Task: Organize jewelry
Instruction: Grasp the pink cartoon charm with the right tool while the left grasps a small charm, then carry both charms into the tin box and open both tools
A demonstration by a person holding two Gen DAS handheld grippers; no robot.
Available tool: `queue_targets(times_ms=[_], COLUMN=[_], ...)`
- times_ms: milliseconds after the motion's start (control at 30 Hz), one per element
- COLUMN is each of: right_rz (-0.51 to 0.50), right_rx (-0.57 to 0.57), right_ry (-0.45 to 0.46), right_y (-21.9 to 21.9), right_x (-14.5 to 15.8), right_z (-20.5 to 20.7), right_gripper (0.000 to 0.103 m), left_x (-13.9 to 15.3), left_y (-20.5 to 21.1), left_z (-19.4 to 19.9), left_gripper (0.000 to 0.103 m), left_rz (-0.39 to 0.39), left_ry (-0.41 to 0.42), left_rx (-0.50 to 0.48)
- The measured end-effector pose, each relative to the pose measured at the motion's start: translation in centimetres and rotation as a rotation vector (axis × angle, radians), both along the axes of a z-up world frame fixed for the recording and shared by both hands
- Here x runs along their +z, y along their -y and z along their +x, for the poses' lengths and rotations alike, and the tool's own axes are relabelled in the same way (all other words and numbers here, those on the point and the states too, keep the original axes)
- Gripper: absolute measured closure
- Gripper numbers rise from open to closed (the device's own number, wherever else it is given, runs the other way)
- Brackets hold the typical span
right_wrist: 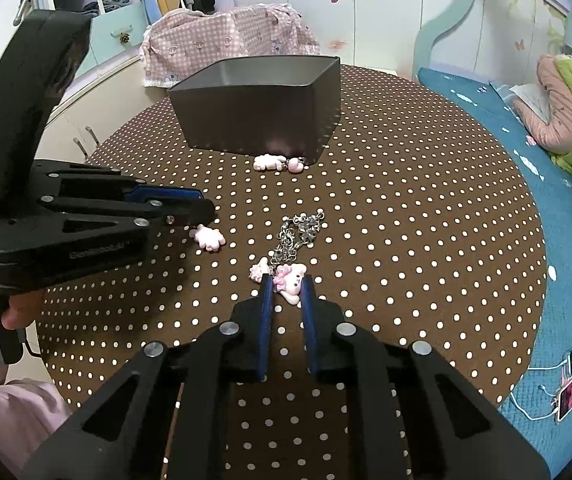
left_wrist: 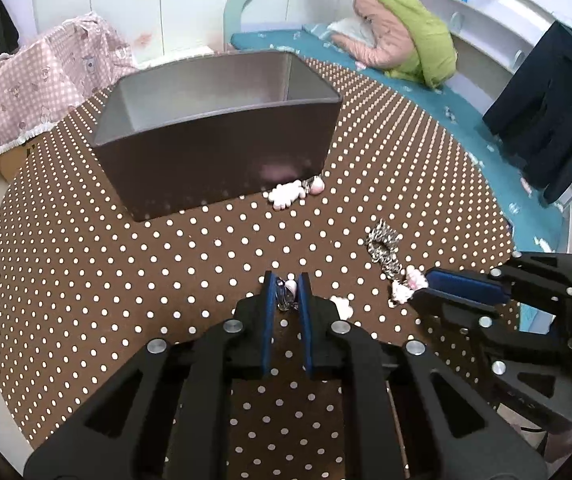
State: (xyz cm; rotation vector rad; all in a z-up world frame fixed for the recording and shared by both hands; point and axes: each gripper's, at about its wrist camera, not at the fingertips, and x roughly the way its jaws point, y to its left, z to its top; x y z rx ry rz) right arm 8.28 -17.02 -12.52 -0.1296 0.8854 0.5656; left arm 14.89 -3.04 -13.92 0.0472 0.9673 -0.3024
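A dark grey open box point(left_wrist: 214, 136) point(right_wrist: 262, 108) stands on the far part of the round brown polka-dot table point(left_wrist: 126, 264). A pink charm keychain point(left_wrist: 291, 192) point(right_wrist: 278, 163) lies against the box's front. My left gripper point(left_wrist: 287, 294) is closed on the metal ring of a pink charm keychain point(left_wrist: 286, 296), whose pink charm point(right_wrist: 208, 238) lies by its tip. My right gripper point(right_wrist: 287, 290) is closed on a pink bunny charm point(right_wrist: 291, 280) with a silver chain point(right_wrist: 297, 232) trailing toward the box; the chain also shows in the left wrist view point(left_wrist: 383, 246).
A pink patterned cloth point(right_wrist: 226, 48) covers something behind the table. A teal bed point(right_wrist: 545, 184) with a pink and green jacket point(left_wrist: 401, 40) lies to the right. A phone point(right_wrist: 571, 392) on a cable lies on the bed.
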Motion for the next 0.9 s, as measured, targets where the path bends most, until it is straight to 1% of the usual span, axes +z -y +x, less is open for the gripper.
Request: queue_targets(times_ms=[200, 233, 267, 367, 467, 533, 567, 633, 700, 767, 900], right_rz=[-0.011, -0.011, -0.008, -0.016, -0.033, -0.052, -0.054, -0.051, -0.056, -0.055, -0.045], right_rx=[-0.004, -0.005, -0.004, -0.008, 0.003, -0.007, -0.013, -0.017, -0.017, -0.016, -0.018], right_ry=[-0.005, -0.002, -0.001, 0.012, 0.021, 0.026, 0.026, 0.014, 0.006, -0.009, -0.019], right_y=[-0.3, -0.3, -0.4, -0.6, -1.1, -1.2, -1.2, -1.2, -1.3, -1.4, -1.6], right_x=[0.2, 0.4, 0.6, 1.0, 1.3, 1.4, 1.4, 1.4, 1.1, 0.8, 0.4], right_z=[0.5, 0.6, 0.7, 1.1, 1.6, 1.8, 1.8, 2.0, 1.9, 1.8, 1.7], right_gripper=[0.091, 0.094, 0.1, 0.1, 0.1, 0.099, 0.097, 0.096, 0.09, 0.088, 0.087], left_x=[0.6, 0.8, 1.0, 1.6, 2.1, 2.3, 2.3, 2.3, 2.3, 2.2, 2.1], left_y=[-2.1, -2.2, -2.4, -3.1, -4.1, -4.4, -4.5, -4.8, -5.2, -4.7, -4.4], left_z=[-1.3, -1.4, -1.5, -1.9, -2.0, -2.0, -2.0, -2.1, -2.4, -2.2, -1.7], left_gripper=[0.091, 0.091, 0.091, 0.091, 0.091, 0.091, 0.091, 0.091, 0.091, 0.091, 0.091], left_rz=[-0.034, -0.037, -0.039, -0.035, -0.053, -0.06, -0.062, -0.07, -0.076, -0.075, -0.078], left_ry=[0.034, 0.04, 0.049, 0.077, 0.087, 0.09, 0.091, 0.09, 0.088, 0.087, 0.08], left_rx=[0.029, 0.031, 0.032, 0.044, 0.059, 0.064, 0.065, 0.069, 0.068, 0.066, 0.062])
